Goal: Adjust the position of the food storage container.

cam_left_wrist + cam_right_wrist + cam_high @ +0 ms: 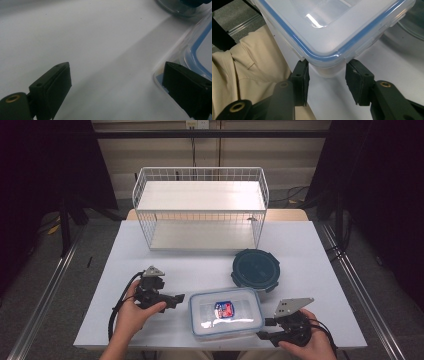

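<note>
A clear rectangular container [226,312] with a blue-sealed lid and a small label lies near the table's front edge. My right gripper [264,329] is at its front right corner. In the right gripper view the two pads [303,72] press on either side of that rounded corner [329,67], just under the lid rim. My left gripper [179,299] rests on the table by the container's left side. Its jaws stand wide apart over bare table [116,77], one of them next to the container's edge [200,47].
A round dark-lidded container [256,270] sits behind the clear one to the right. A white wire basket shelf [200,210] stands at the back of the white table [200,265]. The person's beige trousers [249,62] lie past the front edge.
</note>
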A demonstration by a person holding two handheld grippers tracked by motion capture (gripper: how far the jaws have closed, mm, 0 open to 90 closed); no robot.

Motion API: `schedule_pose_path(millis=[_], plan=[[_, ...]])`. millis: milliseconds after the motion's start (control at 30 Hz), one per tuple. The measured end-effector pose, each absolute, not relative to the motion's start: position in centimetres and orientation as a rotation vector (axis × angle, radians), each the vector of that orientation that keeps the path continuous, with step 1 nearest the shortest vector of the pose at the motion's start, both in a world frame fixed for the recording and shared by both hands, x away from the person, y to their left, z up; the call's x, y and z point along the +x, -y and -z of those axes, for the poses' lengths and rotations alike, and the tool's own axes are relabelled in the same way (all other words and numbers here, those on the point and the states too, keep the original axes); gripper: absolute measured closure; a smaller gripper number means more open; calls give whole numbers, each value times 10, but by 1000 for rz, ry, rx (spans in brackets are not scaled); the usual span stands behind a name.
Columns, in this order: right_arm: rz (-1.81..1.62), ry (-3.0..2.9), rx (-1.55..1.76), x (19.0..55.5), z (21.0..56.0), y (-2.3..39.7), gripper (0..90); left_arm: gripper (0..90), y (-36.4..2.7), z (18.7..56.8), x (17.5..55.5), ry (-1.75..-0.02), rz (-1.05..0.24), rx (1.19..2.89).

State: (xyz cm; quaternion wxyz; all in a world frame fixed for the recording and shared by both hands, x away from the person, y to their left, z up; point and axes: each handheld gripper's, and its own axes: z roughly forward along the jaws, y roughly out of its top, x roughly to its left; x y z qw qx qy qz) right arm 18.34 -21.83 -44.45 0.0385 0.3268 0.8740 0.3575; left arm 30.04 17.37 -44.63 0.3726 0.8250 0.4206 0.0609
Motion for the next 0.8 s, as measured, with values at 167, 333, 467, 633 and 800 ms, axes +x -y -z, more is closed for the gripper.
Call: schedule_pose_path(millis=[167,333,467,633,800], plan=[[-1114,-2674,1010,185,446,214,543,85,-181,443,301,-1104,-140,2106],[-1126,-2672,1019,188,446,206,543,85,-190,437,302,-1144,-93,2054],[-1111,-2673,1016,190,446,201,538,85,-197,433,302,-1151,-73,2006],[-1111,-2666,1039,193,446,195,542,85,-202,430,301,-1162,-52,1967],[-1135,-2668,1037,196,447,187,543,85,-204,426,299,-1159,-48,1955]])
